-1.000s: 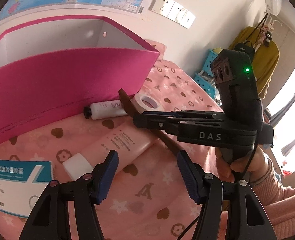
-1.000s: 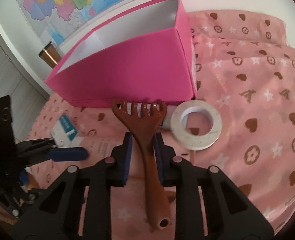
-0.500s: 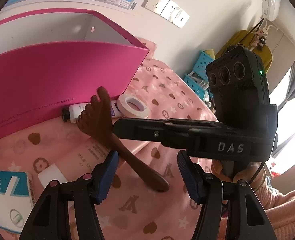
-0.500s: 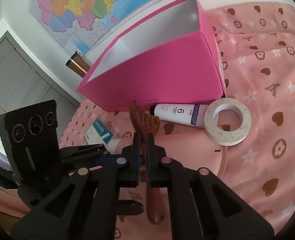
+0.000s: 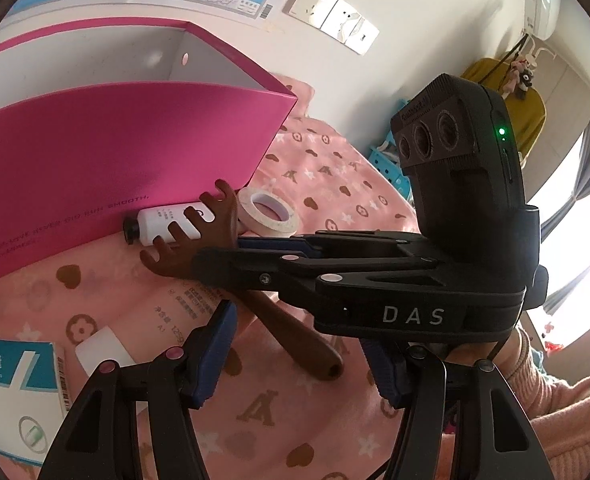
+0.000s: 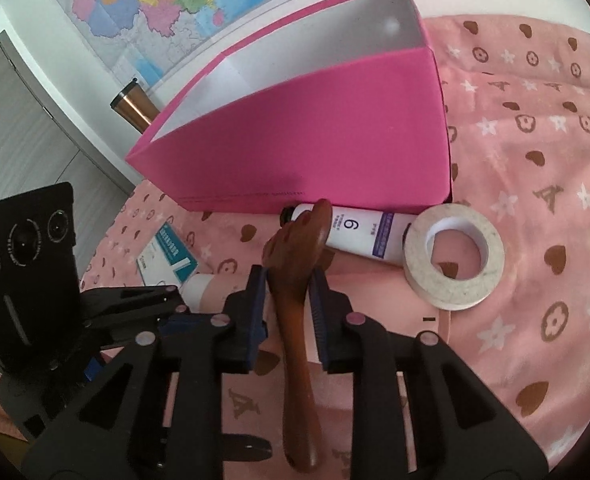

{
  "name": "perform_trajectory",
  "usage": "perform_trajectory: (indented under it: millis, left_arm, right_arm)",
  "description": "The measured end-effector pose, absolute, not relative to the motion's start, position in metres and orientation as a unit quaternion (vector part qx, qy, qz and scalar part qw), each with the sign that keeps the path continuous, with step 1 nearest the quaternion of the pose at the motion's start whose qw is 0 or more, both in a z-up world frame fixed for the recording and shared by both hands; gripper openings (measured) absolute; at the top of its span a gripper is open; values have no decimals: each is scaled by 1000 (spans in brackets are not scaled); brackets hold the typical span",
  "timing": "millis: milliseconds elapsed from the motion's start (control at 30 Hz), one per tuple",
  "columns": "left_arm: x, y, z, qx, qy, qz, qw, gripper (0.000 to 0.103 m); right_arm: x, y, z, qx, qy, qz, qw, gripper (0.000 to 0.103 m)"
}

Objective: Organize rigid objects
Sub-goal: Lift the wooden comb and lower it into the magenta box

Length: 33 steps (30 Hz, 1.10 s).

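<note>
just in front of the pink box [image 6: 315,152], our right tongs [image 6: 289,300] point down at a slant over the pink cloth [image 6: 535,240]. a brown wooden back scratcher [image 6: 295,280] stands between its blue pads [image 6: 257,304]. the jaws are opening now, and the pads are very close to the handle on both sides; we cannot tell if they press on it. the scratcher is shaped like a small hand with curled claws [image 5: 191,236] and a long smooth handle with a hole at its end; the claws reach toward the box, and the handle end hangs back over the cloth.

our left tongs [image 5: 295,360] sit lower, to the left of the box front, about half open with nothing between the pads; the scratcher handle end lies just ahead of them. a hand in a pink knitted sleeve [image 5: 555,392] holds the right tool.

against the foot of the box lies a white tube [image 6: 359,232] with a black cap, smooth and round. just beside its right end lies a flat ring of pale tape [image 6: 455,264]. further left of the box front we see a white and teal carton [image 5: 11,392] and a soft pink tube [image 5: 183,304] with a white cap.
</note>
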<state>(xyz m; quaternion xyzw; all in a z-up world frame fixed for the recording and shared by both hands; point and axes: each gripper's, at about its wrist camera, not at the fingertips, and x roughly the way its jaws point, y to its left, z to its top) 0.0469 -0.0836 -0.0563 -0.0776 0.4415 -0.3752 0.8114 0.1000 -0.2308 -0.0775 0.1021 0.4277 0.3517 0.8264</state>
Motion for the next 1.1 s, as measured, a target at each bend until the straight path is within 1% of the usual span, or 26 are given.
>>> perform_trajectory:
  millis: [67,133,333,433,600,833,967,1100]
  left_arm:
    - [47,-83,-57,-78,442,-375,811,63]
    - [47,-83,-57,-78,443,-374,811,63]
    - [53,-82,-52,-76,438,-364,818,63]
    - [56,-80,-43,-72,426,-359,827,59]
    - [58,-79,-13,-50,395,-355,846,49]
    - [75,-75,35,-15,348,-329,878,39]
    - [92,-72,62,0,321,-311,895,31]
    - [112,-68,76,5,309,-293,905,30]
  right_arm:
    - [99,-234,-78,113,427,360,822,17]
    - [95,-238,-73,117,421,363,823,14]
    - [78,-249,-43,124,383,382,832,13]
    - [74,-252,-26,128,363,391,836,13]
    - [76,-250,3,122,333,402,844,13]
    - [96,-246,44,119,291,415,854,13]
    - [114,-245,66,129,271,418,858,13]
    - [133,-241,83,134,257,415,863,13]
